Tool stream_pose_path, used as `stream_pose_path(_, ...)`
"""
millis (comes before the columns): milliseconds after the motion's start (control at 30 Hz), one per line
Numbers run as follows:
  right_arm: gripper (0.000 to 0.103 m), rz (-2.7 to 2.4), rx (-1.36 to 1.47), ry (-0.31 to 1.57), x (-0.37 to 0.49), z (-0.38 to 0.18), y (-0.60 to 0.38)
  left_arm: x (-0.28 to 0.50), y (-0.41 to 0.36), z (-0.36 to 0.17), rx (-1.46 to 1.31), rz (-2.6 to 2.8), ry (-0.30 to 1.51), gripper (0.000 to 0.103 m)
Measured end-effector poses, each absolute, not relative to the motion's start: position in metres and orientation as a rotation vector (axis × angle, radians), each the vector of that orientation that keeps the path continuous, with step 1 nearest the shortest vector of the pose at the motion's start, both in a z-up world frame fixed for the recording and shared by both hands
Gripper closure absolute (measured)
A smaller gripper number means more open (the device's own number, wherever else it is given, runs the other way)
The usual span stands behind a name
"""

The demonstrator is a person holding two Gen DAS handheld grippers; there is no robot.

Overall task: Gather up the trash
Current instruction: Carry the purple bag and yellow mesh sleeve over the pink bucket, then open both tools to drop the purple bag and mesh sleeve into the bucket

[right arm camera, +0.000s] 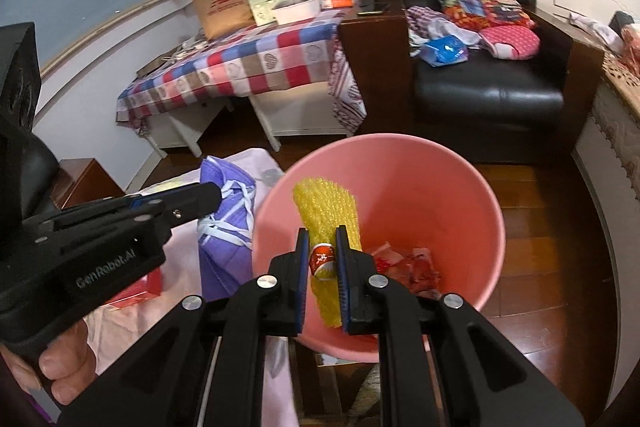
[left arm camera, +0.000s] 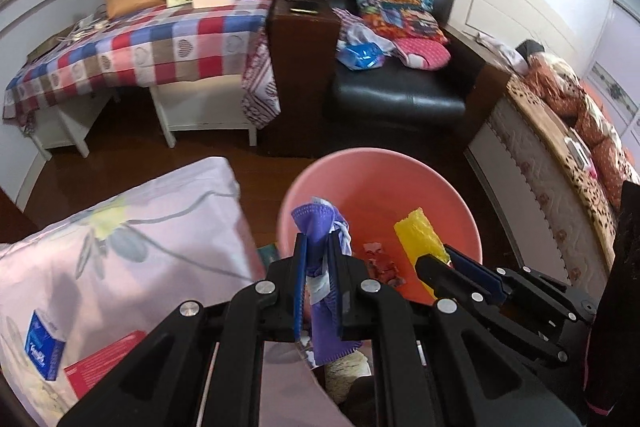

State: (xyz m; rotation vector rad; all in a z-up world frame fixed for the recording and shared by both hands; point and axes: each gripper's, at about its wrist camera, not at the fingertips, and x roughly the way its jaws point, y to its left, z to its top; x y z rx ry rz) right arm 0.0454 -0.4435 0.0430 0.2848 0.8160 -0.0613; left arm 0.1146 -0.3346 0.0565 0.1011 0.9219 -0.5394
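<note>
Nearest the lens, your left gripper is clamped on a purple face mask with white ear loops, and your right gripper is clamped on a piece of yellow foam netting together with a small red-and-white wrapper pinched between the blue pads. From here the scene reads largest to smallest. A bed with a pale floral sheet fills the lower left of the left wrist view; on it lie a blue packet and a flat red box, which may or may not count as trash. Beside the bed, on the dark wood floor, stands the pink bin, the target for everything you collect. The netting already hangs inside the bin's mouth, while the mask is held at the near-left rim, partly over the bed edge in the right wrist view. At the bottom of the bin sit crumpled red wrappers, so some trash appears to be in already. By this reading, both loads are picked up and carried to the bin, but neither is released. What remains is to bring the mask fully over the opening, let both pieces drop, and then check the bed and floor for anything left; the frames show too little of the floor to say.
</note>
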Motion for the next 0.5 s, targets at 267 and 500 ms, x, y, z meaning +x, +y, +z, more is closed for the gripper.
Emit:
stream_pose_path(267,0.09,-0.081,0.297,0.849,0.052,0.026,-0.457,0.126,-0.368,0.039,0.137,-0.551,0.958,0.093)
stream_pose_path(500,0.09,-0.089,0.307,0.874,0.059,0.014,-0.461,0.14,-0.379,0.024,0.134,-0.564,1.0,0.093)
